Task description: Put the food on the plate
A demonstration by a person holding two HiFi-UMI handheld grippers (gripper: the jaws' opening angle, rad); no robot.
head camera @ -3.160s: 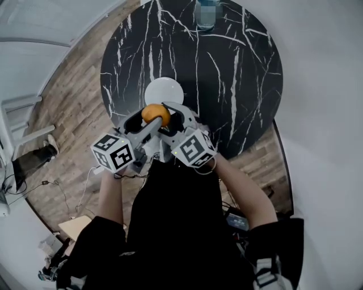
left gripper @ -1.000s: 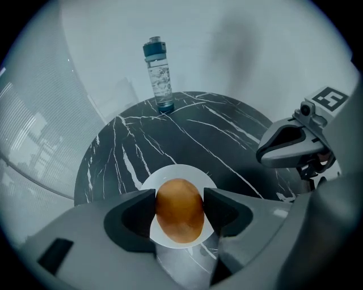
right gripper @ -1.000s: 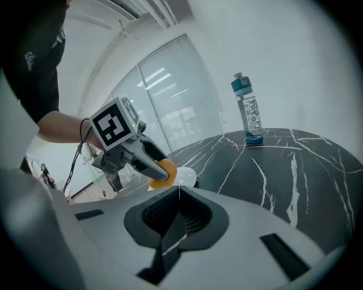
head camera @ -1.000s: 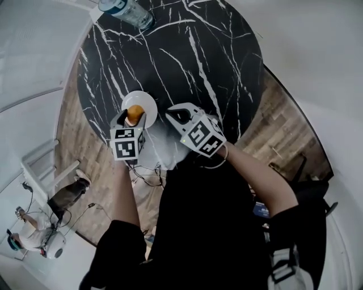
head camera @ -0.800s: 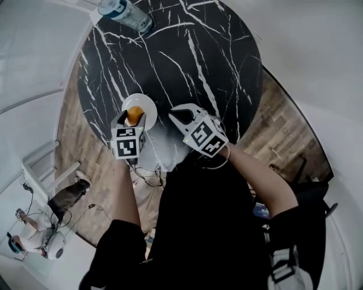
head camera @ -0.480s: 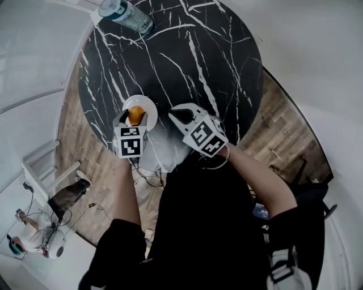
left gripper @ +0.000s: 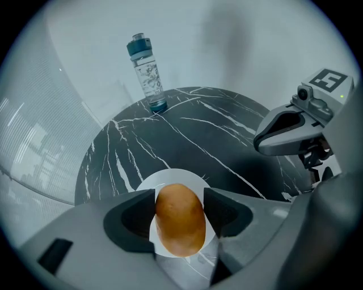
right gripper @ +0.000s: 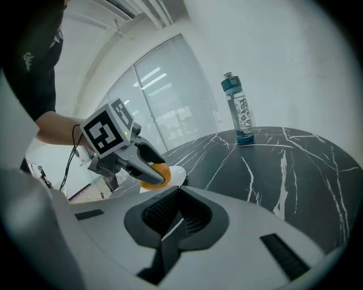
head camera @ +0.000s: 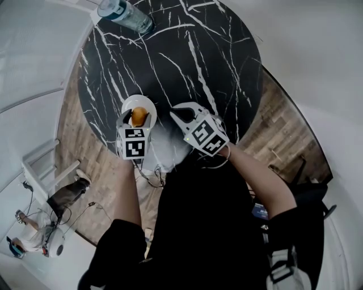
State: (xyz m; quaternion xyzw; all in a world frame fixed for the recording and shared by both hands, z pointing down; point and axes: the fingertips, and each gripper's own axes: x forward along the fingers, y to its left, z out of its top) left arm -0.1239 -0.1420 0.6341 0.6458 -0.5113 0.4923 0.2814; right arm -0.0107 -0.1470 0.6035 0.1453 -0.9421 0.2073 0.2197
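Observation:
An orange-brown potato-like food (left gripper: 180,219) sits between the jaws of my left gripper (left gripper: 180,226), which is shut on it. Directly under it is a small white plate (left gripper: 170,177) near the table's near edge; whether the food touches the plate I cannot tell. The head view shows the same food (head camera: 138,116) above the plate (head camera: 138,101), with the left gripper (head camera: 138,118) pointing steeply down. My right gripper (head camera: 177,114) hovers just right of the plate, shut and empty; its jaws (right gripper: 177,218) meet with nothing between them.
The round black marble table (head camera: 193,56) carries a clear water bottle with a teal cap (head camera: 125,12) at its far side, also standing upright in the left gripper view (left gripper: 146,73). Wooden floor (head camera: 278,136) surrounds the table. A white rack (head camera: 42,164) stands on the left.
About three seconds ago both grippers were close together at the food, short of the plate. Now the left gripper holds it over the plate and the right is apart. Little moved in the last second.

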